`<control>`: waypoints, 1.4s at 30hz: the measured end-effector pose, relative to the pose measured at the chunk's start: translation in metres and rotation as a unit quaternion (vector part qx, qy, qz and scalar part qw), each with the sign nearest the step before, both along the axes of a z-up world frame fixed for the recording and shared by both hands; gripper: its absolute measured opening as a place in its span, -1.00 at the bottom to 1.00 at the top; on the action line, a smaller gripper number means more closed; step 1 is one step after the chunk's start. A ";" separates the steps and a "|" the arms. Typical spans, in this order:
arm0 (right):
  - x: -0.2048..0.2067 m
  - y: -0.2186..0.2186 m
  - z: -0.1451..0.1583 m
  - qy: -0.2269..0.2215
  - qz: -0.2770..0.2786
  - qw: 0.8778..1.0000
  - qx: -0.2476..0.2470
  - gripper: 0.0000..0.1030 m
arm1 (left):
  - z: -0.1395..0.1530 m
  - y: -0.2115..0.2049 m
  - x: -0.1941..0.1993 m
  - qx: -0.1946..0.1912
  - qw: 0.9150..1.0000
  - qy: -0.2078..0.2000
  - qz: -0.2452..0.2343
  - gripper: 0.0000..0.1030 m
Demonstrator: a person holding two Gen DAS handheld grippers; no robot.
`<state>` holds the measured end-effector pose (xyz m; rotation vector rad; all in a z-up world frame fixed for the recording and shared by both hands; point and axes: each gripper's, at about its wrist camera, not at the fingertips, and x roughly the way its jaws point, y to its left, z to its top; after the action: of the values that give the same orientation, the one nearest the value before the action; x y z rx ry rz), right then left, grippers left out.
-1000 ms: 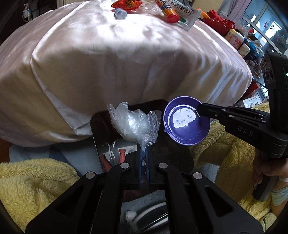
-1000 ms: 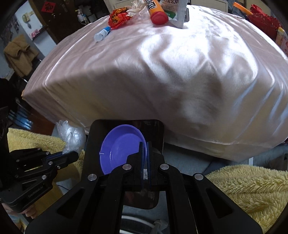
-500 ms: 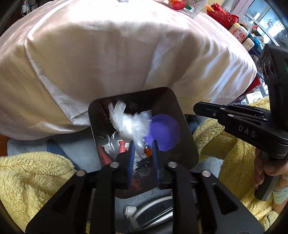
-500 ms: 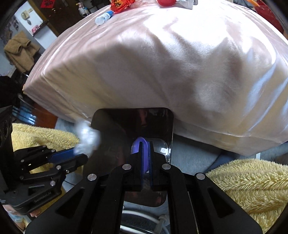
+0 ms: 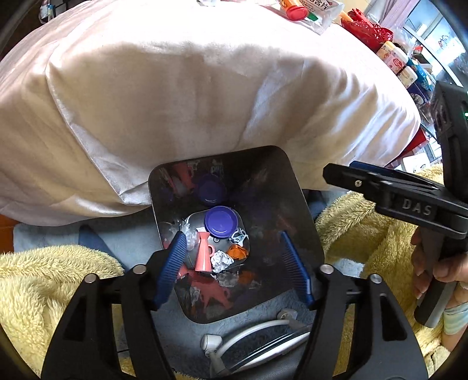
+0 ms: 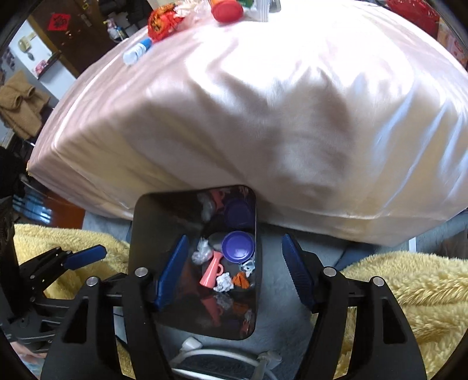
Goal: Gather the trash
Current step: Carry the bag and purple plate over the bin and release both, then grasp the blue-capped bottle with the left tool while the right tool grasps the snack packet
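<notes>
Both grippers hang over the black bin [image 5: 304, 233]. Left gripper [image 5: 234, 263] and right gripper [image 6: 234, 269] jaws are opening, nothing between them. Purple lid [image 5: 221, 224], clear plastic bag [image 5: 188, 232], pink cup [image 5: 204, 253] and crumpled foil [image 5: 220, 261] lie on the bin floor. Only the right view shows the small bottle [image 6: 137, 53] on the pillow [image 6: 263, 111]; only the left shows the hand [image 5: 438, 263] gripping the right handle.

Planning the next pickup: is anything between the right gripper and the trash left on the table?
Nothing visible blocks it. The bottle and red wrapper lie at the far edge of the table; the right gripper, jaws opening, hangs over the bin.
</notes>
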<state>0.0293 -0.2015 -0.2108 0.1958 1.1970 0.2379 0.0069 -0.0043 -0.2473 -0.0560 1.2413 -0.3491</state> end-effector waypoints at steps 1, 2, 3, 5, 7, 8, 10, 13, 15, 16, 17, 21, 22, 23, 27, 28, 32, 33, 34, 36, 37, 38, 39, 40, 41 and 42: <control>0.001 -0.003 0.000 0.000 -0.002 1.000 0.007 0.39 | 0.001 0.000 0.001 -0.001 1.000 0.000 0.001 0.30; 0.003 -0.006 0.001 0.000 -0.005 1.000 0.012 0.46 | 0.003 0.001 0.002 -0.003 1.000 0.000 0.003 0.33; 0.003 -0.008 0.001 -0.002 -0.008 1.000 0.013 0.48 | 0.005 0.001 0.002 -0.005 1.000 -0.001 0.005 0.37; 0.006 -0.013 0.007 -0.008 -0.013 1.000 0.014 0.51 | 0.011 0.003 0.005 -0.010 1.000 -0.005 0.009 0.43; 0.010 -0.017 0.017 -0.018 -0.018 1.000 0.018 0.54 | 0.019 0.004 0.008 -0.010 1.000 -0.015 0.011 0.50; 0.011 -0.019 0.021 -0.026 -0.019 0.999 0.017 0.56 | 0.024 0.004 0.009 -0.007 1.000 -0.022 0.011 0.52; 0.015 -0.022 0.034 -0.045 -0.020 0.999 0.011 0.57 | 0.036 0.004 0.015 0.002 0.999 -0.042 0.011 0.54; 0.025 -0.029 0.057 -0.076 -0.024 0.997 0.004 0.60 | 0.056 0.005 0.027 0.011 0.997 -0.069 0.017 0.57; 0.035 -0.031 0.070 -0.091 -0.026 0.995 -0.004 0.62 | 0.068 0.006 0.039 0.010 0.996 -0.084 0.020 0.57; 0.040 -0.032 0.076 -0.098 -0.026 0.995 -0.010 0.62 | 0.073 0.005 0.046 0.010 0.996 -0.089 0.021 0.57; 0.046 -0.033 0.081 -0.104 -0.026 0.994 -0.016 0.62 | 0.078 0.005 0.053 0.011 0.995 -0.094 0.023 0.57; 0.068 -0.038 0.093 -0.119 -0.028 0.992 -0.031 0.62 | 0.093 0.003 0.079 0.010 0.994 -0.108 0.022 0.57; 0.072 -0.040 0.095 -0.122 -0.028 0.992 -0.033 0.62 | 0.096 0.002 0.086 0.011 0.994 -0.109 0.022 0.57; 0.078 -0.041 0.097 -0.125 -0.029 0.991 -0.036 0.62 | 0.097 0.001 0.093 0.011 0.994 -0.110 0.022 0.57; 0.101 -0.040 0.102 -0.134 -0.031 0.990 -0.039 0.62 | 0.106 -0.004 0.123 0.004 0.993 -0.115 0.026 0.57; 0.106 -0.041 0.105 -0.137 -0.031 0.989 -0.039 0.62 | 0.108 -0.004 0.129 0.004 0.993 -0.117 0.026 0.56; 0.122 -0.038 0.112 -0.150 -0.028 0.988 -0.038 0.61 | 0.108 -0.009 0.156 0.013 0.992 -0.120 0.025 0.39; 0.127 -0.037 0.113 -0.151 -0.028 0.987 -0.036 0.60 | 0.107 -0.011 0.161 0.013 0.993 -0.118 0.023 0.30; 0.131 -0.037 0.114 -0.154 -0.027 0.987 -0.035 0.59 | 0.105 -0.012 0.166 0.014 0.993 -0.116 0.022 0.20; 0.138 -0.036 0.114 -0.156 -0.026 0.987 -0.035 0.53 | 0.102 -0.014 0.175 0.016 0.994 -0.110 0.022 0.02; 0.142 -0.035 0.114 -0.155 -0.024 0.987 -0.036 0.43 | 0.100 -0.014 0.179 0.015 0.994 -0.108 0.022 -0.07; 0.145 -0.035 0.113 -0.153 -0.023 0.987 -0.036 0.36 | 0.099 -0.015 0.183 0.015 0.994 -0.106 0.022 -0.10; 0.148 -0.035 0.111 -0.151 -0.021 0.988 -0.034 0.32 | 0.097 -0.016 0.185 0.015 0.994 -0.105 0.021 -0.13; 0.151 -0.035 0.110 -0.149 -0.019 0.988 -0.035 0.23 | 0.096 -0.016 0.187 0.015 0.994 -0.105 0.021 -0.17; 0.153 -0.034 0.108 -0.148 -0.018 0.988 -0.036 0.15 | 0.094 -0.017 0.189 0.015 0.994 -0.105 0.021 -0.19; 0.154 -0.033 0.107 -0.148 -0.017 0.988 -0.036 0.12 | 0.093 -0.017 0.191 0.013 0.994 -0.104 0.021 -0.26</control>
<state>0.1835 -0.2349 -0.1041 0.1118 0.9052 0.1866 0.1983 -0.0212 -0.1547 -0.0230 1.0356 -0.2954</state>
